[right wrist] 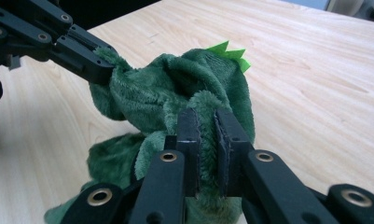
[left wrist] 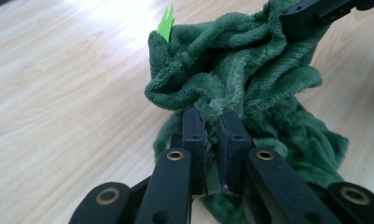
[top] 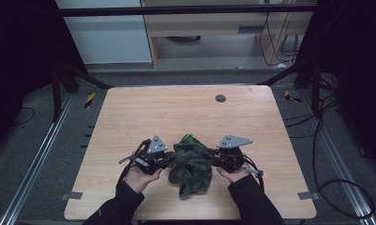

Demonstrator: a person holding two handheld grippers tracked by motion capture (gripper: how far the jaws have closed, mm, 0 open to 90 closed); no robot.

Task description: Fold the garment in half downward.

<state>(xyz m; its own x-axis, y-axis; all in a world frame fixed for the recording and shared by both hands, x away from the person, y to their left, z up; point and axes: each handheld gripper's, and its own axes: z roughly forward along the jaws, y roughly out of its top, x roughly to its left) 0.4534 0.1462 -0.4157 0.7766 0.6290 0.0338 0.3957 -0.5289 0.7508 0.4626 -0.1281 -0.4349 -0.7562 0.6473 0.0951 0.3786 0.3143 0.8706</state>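
My left gripper point(left wrist: 211, 128) pinching the green plush cloth point(top: 191, 164), my right gripper point(right wrist: 207, 130) pinching its other side, above the bench point(top: 176, 108)

Lab, framed test table point(top: 143, 112), floor cables point(top: 335, 187)

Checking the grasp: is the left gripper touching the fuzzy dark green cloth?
Touching. In the left gripper view, the left gripper has its black jaws closed on a fold of the fuzzy dark green cloth, with fabric pinched between them.
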